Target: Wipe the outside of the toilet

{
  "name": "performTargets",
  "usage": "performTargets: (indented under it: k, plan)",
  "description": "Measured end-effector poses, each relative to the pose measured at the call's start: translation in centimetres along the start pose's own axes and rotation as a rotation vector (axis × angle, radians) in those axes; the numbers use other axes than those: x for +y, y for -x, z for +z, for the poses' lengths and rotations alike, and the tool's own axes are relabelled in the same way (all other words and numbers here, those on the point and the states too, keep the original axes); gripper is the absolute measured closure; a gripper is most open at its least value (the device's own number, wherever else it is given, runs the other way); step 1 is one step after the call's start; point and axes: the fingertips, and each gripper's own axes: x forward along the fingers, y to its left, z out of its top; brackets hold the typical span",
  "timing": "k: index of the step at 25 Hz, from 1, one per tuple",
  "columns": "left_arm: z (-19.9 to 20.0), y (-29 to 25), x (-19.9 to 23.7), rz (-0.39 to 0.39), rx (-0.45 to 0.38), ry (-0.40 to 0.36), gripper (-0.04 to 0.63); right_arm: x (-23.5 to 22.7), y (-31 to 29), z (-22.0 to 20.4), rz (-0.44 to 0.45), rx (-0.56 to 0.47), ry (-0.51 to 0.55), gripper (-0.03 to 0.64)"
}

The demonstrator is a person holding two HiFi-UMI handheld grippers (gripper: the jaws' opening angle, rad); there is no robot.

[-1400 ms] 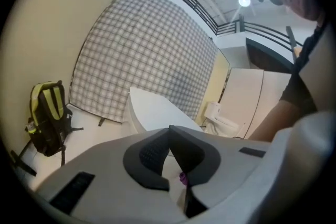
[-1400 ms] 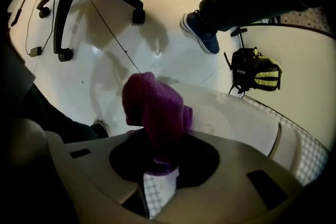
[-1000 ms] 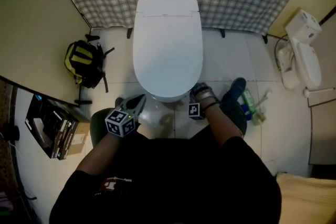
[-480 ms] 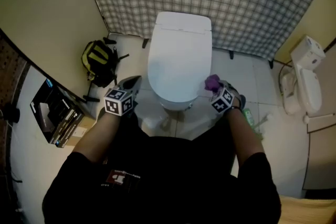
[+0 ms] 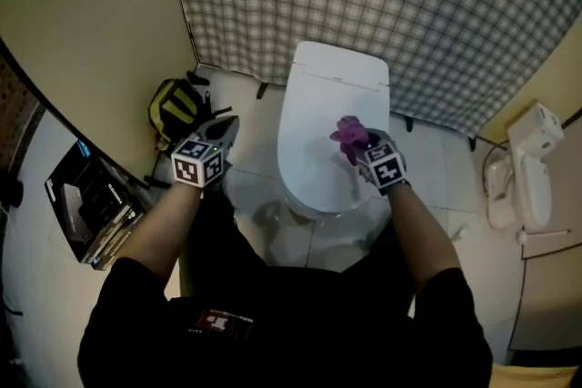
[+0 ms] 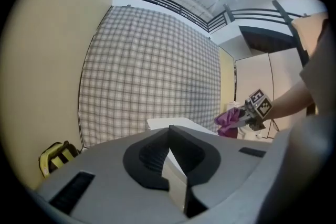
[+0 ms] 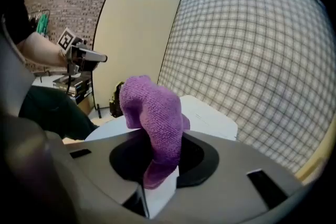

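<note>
Toilet [image 5: 332, 136] white, lid down, at centre before checked curtain [image 5: 364, 4]. Backpack [image 5: 177, 109] on floor at left, by wall. Left gripper [image 5: 225, 130] near toilet's left side, jaws together, nothing between. Purple cloth [image 5: 349, 135] over lid's right part, pinched in right gripper [image 5: 362, 150].

white tiled floor [image 5: 436, 173], white toilet [image 5: 314, 141] standing on it, yellow-black backpack [image 5: 177, 109] lying to its left
</note>
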Motion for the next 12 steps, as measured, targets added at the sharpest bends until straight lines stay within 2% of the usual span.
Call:
performTargets:
  k: [2, 4, 7, 12]
  plan:
    - [-0.1, -1.5, 2.7, 0.009, 0.004, -0.016, 0.6, 0.2, -3.0, 1.7, 0.017, -0.028, -0.072, 0.52]
    - [-0.8, -2.5, 4.6, 0.011, 0.02, -0.022, 0.6, 0.5, -5.4, 1.6, 0.024, -0.022, -0.136, 0.52]
    - [-1.5, -3.5, 6.0, 0.012, 0.038, -0.015, 0.6, 1.0, -7.6, 2.3, 0.033, -0.015, -0.137, 0.52]
    - [-3.1, -3.2, 7.3, -0.002, 0.062, 0.029, 0.6, 1.9, -8.5, 5.9, 0.042, -0.08, -0.136, 0.52]
